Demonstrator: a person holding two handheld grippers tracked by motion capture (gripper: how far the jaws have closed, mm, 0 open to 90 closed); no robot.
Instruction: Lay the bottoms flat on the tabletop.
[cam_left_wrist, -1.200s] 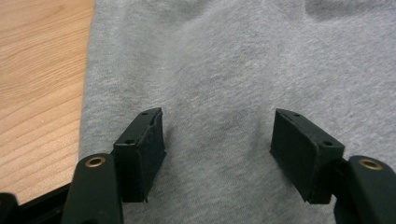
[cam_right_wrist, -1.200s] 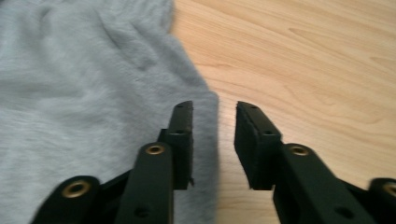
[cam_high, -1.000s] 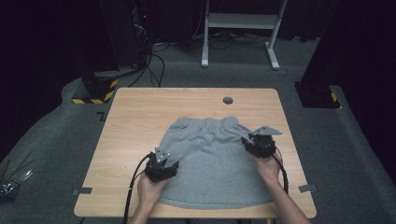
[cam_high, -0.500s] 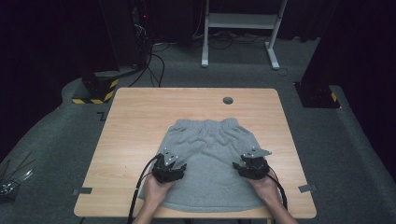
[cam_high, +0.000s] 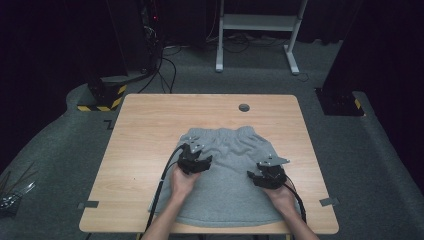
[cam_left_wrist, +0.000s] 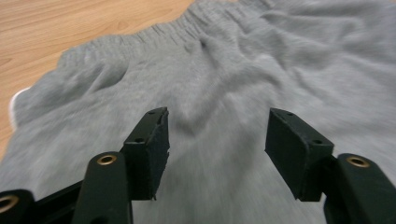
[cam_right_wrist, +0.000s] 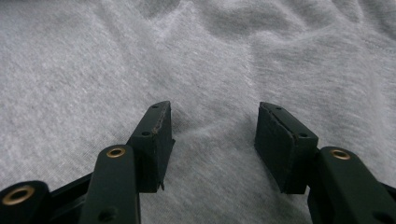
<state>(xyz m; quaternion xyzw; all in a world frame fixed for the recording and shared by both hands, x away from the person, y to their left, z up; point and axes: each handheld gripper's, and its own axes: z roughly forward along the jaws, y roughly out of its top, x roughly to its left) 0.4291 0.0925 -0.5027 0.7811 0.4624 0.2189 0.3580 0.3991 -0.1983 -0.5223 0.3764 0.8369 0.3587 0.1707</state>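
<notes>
Looking down from the high view, a pair of grey fleece shorts (cam_high: 227, 177) lies flat on the light wooden table (cam_high: 145, 135), elastic waistband at the far end and hem hanging slightly over the near edge, so the long axis runs far to near. The left tongs (cam_high: 194, 161) sit over the left part of the cloth, farther up toward the waistband, while the right tongs (cam_high: 267, 176) sit over the right part, nearer the person; each hand comes in from the near edge. A small dark round grommet (cam_high: 244, 107) marks the far part of the table, well apart from the cloth. In the left gripper view, the left tongs (cam_left_wrist: 215, 133) stand wide open with nothing between them, the fabric directly beneath and the ribbed waistband (cam_left_wrist: 154, 35) just ahead, bare wood beyond it at the upper left. In the right gripper view, the right tongs (cam_right_wrist: 212, 130) are likewise spread wide and empty, hovering close over plain grey fleece (cam_right_wrist: 196, 56) with soft wrinkles ahead. Judging by this, the left hand is the nearer one to the waistband, so any pinch there would likely fall to it.
</notes>
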